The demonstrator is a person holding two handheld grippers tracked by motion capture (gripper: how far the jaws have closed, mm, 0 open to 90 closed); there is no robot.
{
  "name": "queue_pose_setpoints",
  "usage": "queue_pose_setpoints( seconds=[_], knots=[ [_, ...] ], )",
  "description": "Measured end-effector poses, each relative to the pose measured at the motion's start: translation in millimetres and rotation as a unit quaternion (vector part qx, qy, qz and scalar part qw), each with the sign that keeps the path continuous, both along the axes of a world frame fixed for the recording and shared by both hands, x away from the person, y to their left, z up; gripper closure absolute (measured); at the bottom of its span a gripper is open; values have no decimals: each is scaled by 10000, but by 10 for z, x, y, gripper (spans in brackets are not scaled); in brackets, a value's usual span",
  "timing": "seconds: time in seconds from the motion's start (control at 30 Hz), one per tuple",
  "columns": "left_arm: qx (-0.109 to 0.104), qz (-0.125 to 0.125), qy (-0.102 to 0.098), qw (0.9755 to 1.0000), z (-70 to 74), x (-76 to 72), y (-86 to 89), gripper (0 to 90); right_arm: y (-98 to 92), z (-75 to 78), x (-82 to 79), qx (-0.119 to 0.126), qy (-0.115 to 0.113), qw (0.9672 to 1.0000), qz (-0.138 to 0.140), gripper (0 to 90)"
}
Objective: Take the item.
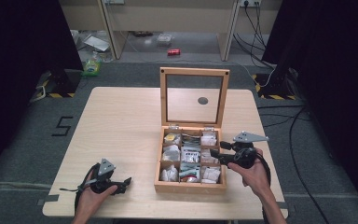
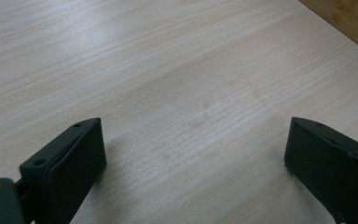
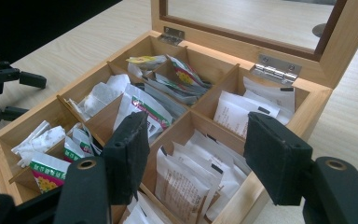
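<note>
Right tool [image 3: 196, 154] agape over tea box [image 3: 303, 116]

Lab: hazard-taped stands [image 1: 56, 84], floor cables [image 1: 303, 140]

pale wood table [image 1: 121, 121], black claws, white sachets [image 3: 186, 182]
</note>
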State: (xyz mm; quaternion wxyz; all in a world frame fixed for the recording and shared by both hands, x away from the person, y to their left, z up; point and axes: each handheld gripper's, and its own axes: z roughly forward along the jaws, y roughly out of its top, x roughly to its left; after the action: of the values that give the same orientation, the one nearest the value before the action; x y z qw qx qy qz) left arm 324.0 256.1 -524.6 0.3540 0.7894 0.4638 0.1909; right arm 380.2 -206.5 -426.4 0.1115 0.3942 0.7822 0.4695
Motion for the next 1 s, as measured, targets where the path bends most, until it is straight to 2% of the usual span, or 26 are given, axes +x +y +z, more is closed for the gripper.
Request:
queue_pose_setpoints(
  seconds=[0.3,0.8,1.0],
  knots=[
    [0,-1,2,10000,0,0,0,45,8,-23,8,-83,30,9999,58,465],
    [6,-5,3,10000,0,0,1,45,39,-115,21,-251,171,9991,299,572],
    [5,-2,5,10000,0,-1,0,45,67,-173,42,-342,206,9981,475,623]
  ],
)
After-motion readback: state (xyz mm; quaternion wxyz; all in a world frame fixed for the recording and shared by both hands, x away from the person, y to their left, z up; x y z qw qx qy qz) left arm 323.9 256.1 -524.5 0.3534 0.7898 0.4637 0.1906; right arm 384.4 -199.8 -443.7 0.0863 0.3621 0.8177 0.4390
